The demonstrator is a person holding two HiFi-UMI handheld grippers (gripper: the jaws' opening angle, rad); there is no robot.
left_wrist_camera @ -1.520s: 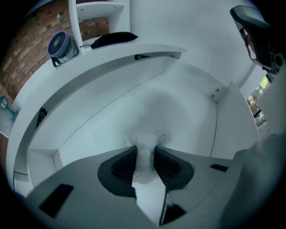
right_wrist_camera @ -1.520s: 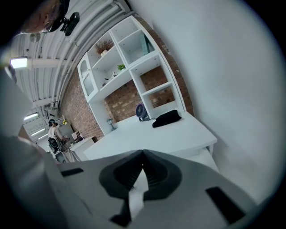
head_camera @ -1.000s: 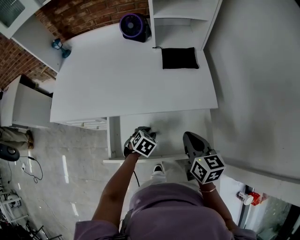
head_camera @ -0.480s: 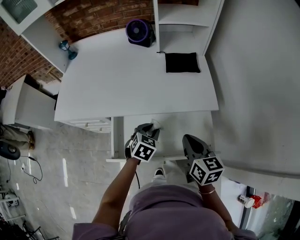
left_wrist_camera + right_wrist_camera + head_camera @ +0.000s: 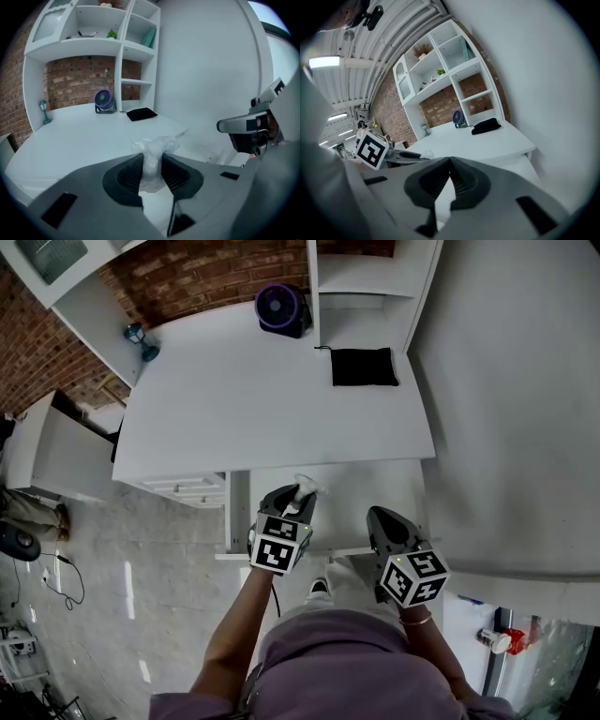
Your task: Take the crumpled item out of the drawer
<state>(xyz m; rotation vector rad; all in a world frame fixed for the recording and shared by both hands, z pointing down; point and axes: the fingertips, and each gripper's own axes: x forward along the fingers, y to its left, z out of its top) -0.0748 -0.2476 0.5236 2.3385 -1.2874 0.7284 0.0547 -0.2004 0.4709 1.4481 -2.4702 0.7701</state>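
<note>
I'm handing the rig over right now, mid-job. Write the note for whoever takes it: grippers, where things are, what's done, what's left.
Left gripper: shut on the crumpled item, a white wad pinched between the pads and sticking out past the tips.
Right gripper: shut and empty, over the front right part of the drawer.
Drawer: pulled open under the front edge of the white desk; nothing else shows in it.
Done: item gripped and raised to about desktop height, above the back of the drawer.
Left: carry it clear of the drawer and set it down, probably on the desk.
</note>
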